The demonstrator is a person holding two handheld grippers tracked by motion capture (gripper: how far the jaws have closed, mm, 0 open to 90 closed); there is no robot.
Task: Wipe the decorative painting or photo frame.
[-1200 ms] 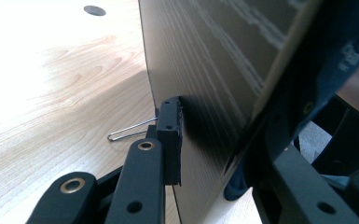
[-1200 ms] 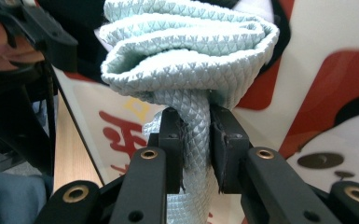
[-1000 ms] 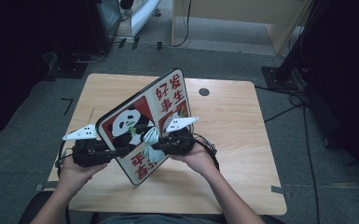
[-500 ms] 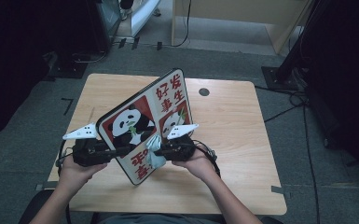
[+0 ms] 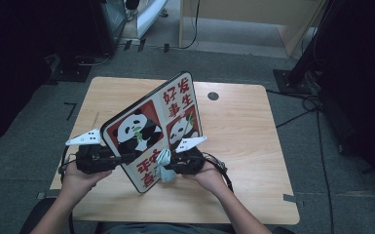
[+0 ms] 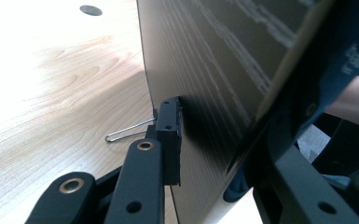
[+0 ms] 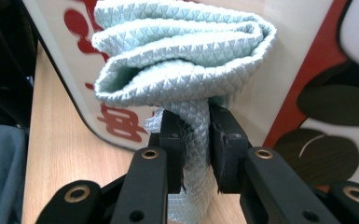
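Note:
A picture board [image 5: 146,129] with pandas and red characters stands tilted on its lower edge over the wooden table [image 5: 243,131]. My left gripper [image 5: 121,157] is shut on the board's left edge. In the left gripper view its jaws clamp that edge [image 6: 217,128], with the board's dark back [image 6: 205,60] above them. A pale green quilted cloth [image 7: 186,56] is bunched in my right gripper [image 7: 196,140], which is shut on it. The cloth [image 5: 163,163] presses against the board's printed face [image 7: 303,56] near its lower right part, with my right gripper [image 5: 170,165] just behind it.
A thin metal wire loop [image 6: 128,132] lies on the table behind the board. A round cable hole [image 5: 213,96] sits at the table's far side. Cables [image 5: 302,105] and dark stands crowd the floor on the right. Bare wood lies right of my hands.
My right gripper has slid the cloth down the board's face, toward its lower edge and the person. The left gripper and the board have stayed about where they were.

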